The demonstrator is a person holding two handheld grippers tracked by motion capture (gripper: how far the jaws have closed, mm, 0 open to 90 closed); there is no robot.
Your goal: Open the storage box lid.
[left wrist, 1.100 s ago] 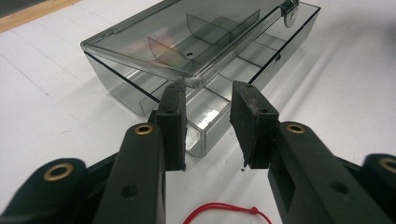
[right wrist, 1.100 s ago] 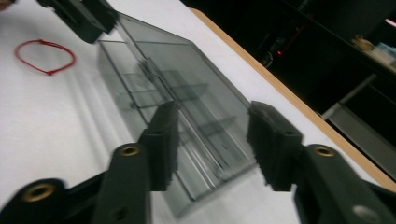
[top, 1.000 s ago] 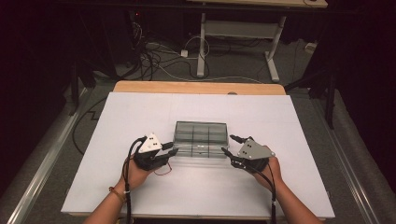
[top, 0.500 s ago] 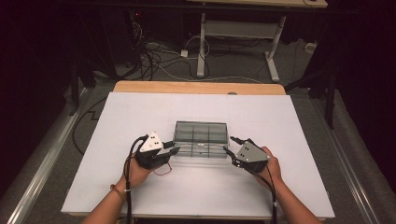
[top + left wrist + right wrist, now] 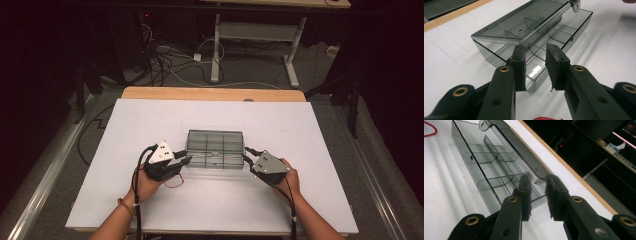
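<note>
Flanking the smoked clear box at mid-desk, my left gripper and right gripper sit low at its two short ends, each hand angled inward. My left fingers stand narrowly apart astride a corner wall; whether they press it I cannot tell, while the right fingers, which have just been closing, straddle the end wall, seemingly short of contact. Curved dividers split the box into bare compartments, its lid tipped back at the hinge.
</note>
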